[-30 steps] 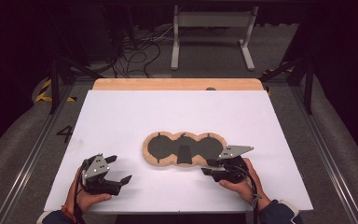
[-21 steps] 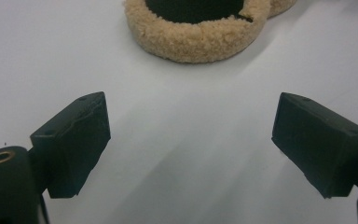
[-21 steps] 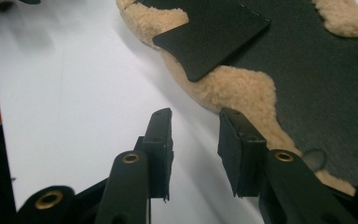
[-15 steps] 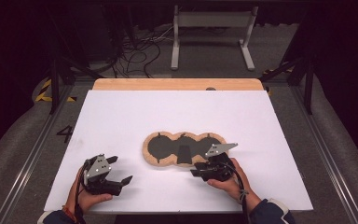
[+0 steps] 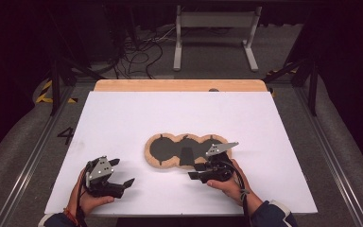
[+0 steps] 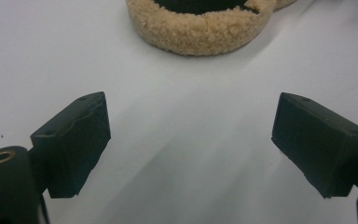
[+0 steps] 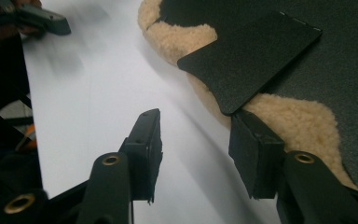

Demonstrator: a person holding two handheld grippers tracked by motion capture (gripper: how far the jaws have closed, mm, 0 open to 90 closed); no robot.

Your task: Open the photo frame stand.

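Note:
A three-lobed pad (image 5: 153,158) with a tan fleece rim and black inside lies mid-table. A black flap (image 5: 187,156) rests over its front rim. My right gripper (image 5: 194,171) sits just in front of the flap, pointing left. In the right gripper view the flap (image 7: 251,60) ends right above the right-hand pad (image 7: 251,158), over the fleece (image 7: 298,121). Its jaws have just been opening and nothing is between them (image 7: 196,149). My left gripper (image 5: 123,171) rests at the front left, open and empty (image 6: 191,149), facing the pad's rim (image 6: 196,32).
The white tabletop (image 5: 179,113) has a wooden strip (image 5: 179,85) along its far edge. A white metal stand (image 5: 212,28) and cables (image 5: 142,47) sit on the floor beyond. Metal rails run along both sides of the table.
My right hand has slid left along the pad's front rim to the black flap, and its jaws stand wider. The left hand has stayed put.

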